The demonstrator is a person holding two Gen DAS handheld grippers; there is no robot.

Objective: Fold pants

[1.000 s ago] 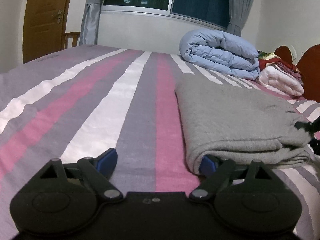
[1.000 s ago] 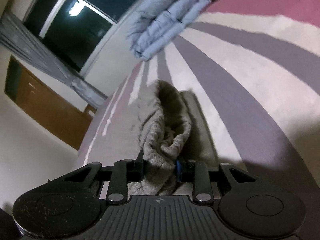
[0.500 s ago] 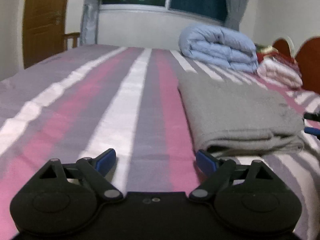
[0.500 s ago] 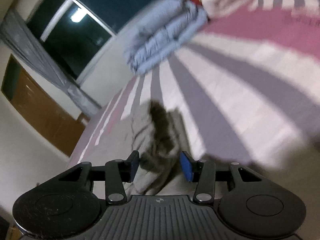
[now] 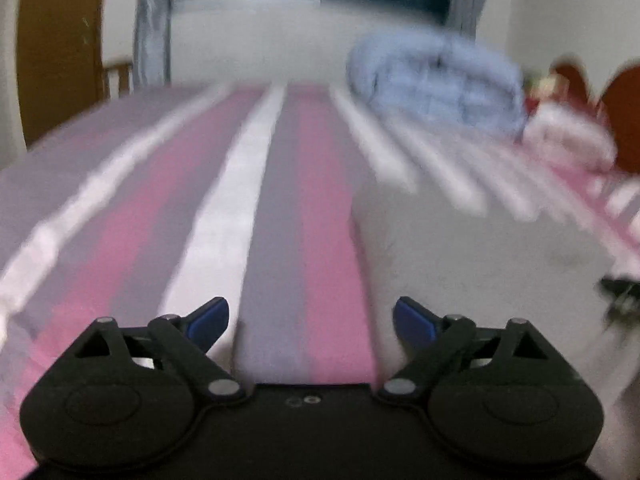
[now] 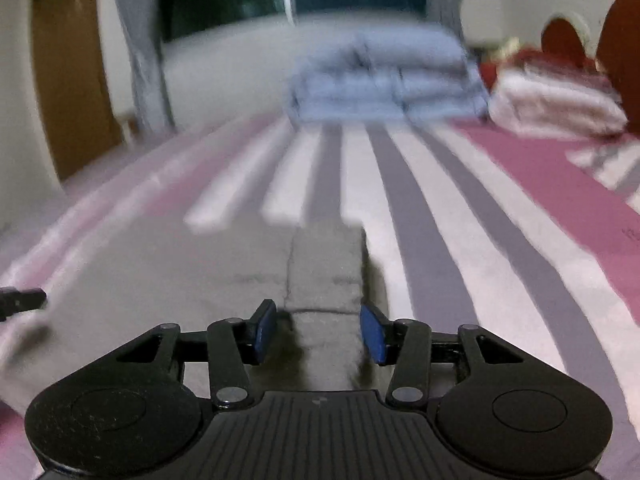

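Note:
The grey pants [image 5: 480, 256] lie folded flat in a rectangle on the striped bed; they also show in the right wrist view [image 6: 248, 268]. My left gripper [image 5: 310, 322] is open and empty, above the bed just left of the pants' near corner. My right gripper [image 6: 318, 330] is open and empty, over the near right edge of the folded pants. The tip of the right gripper shows at the right edge of the left wrist view [image 5: 618, 290], and the left gripper's tip shows at the left edge of the right wrist view [image 6: 20, 300]. Both views are motion-blurred.
A folded blue duvet [image 5: 432, 84] lies at the far side of the bed [image 5: 256, 184], with white and red bedding [image 6: 556, 96] beside it near a brown headboard [image 6: 620, 36]. A window, grey curtains and a wooden door [image 5: 60, 48] lie beyond.
My right gripper let go of the bunched pants edge, opened and levelled out; the pants now lie flat. My left gripper drew back from the pants' corner, still open.

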